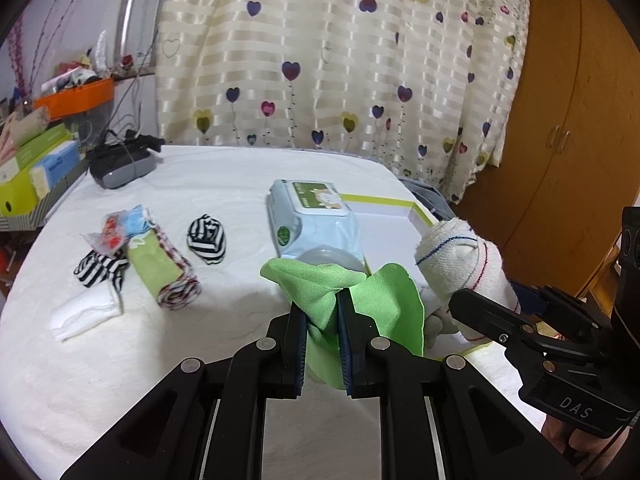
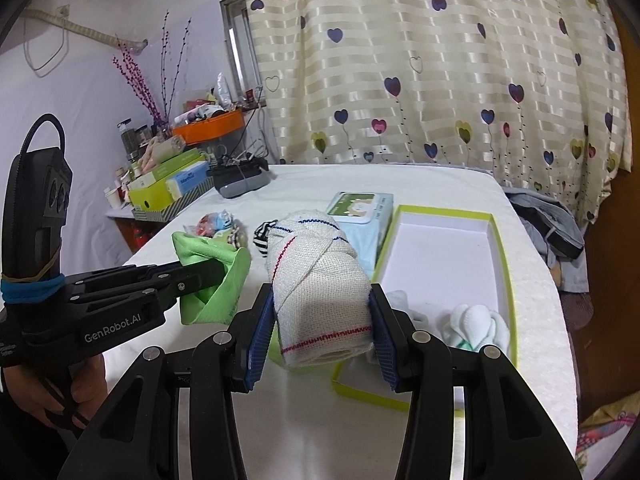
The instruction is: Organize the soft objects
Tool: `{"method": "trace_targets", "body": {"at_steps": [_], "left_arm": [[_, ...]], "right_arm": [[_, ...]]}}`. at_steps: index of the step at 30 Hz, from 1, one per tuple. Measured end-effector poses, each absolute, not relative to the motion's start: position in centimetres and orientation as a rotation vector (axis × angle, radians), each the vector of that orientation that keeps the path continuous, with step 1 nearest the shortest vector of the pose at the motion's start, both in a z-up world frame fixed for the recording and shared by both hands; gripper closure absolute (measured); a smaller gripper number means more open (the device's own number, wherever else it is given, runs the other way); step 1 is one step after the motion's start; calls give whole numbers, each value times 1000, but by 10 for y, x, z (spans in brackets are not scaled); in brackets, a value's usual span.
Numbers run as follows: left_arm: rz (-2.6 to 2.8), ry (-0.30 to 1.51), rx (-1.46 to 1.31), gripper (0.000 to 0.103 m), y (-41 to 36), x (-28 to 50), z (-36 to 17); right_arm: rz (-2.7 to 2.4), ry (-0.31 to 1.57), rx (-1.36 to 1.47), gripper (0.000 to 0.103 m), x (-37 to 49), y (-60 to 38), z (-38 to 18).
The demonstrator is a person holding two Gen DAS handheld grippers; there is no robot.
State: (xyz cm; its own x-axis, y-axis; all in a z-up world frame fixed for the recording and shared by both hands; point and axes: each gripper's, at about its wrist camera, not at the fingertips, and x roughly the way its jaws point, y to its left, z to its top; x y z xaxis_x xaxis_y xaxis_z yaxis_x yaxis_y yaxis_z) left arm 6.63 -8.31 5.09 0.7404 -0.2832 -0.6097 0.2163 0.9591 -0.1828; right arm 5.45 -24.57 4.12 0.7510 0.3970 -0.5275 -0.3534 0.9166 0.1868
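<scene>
l tongs (image 1: 322,320) w/ green cloth (image 1: 384,300)

green cloth (image 1: 384,300), perhaps cream towel (image 2: 320,300)

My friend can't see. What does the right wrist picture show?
The right gripper squeezes a rolled white towel beside an open green-edged box. The left gripper pinches a green cloth nearby.

both grippers (image 1: 322,300) (image 2: 320,304) clamped, side by side
</scene>
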Motion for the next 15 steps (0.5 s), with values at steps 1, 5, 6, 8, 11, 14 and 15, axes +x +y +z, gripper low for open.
{"method": "trace_targets", "body": {"at_steps": [1, 5, 6, 8, 11, 14, 15], "left_arm": [[-276, 686, -99, 90, -86, 67, 51], [-287, 689, -90, 90, -95, 70, 51], [-290, 689, -87, 90, -97, 71, 52], [-297, 689, -84, 90, -102, 72, 52], [-305, 690, -77, 90, -108, 73, 52], [-314, 691, -71, 90, -114, 75, 52], [-316, 691, -69, 90, -116, 75, 52]], "right_arm": [[409, 594, 79, 57, 55, -247, 41], [400, 593, 90, 57, 56, -255, 39], [396, 593, 93, 57, 56, -258, 39], [392, 594, 96, 57, 57, -261, 38], [385, 594, 103, 57, 59, -266, 38], [378, 593, 106, 57, 59, -270, 37], [375, 593, 109, 57, 59, -272, 37]]}}
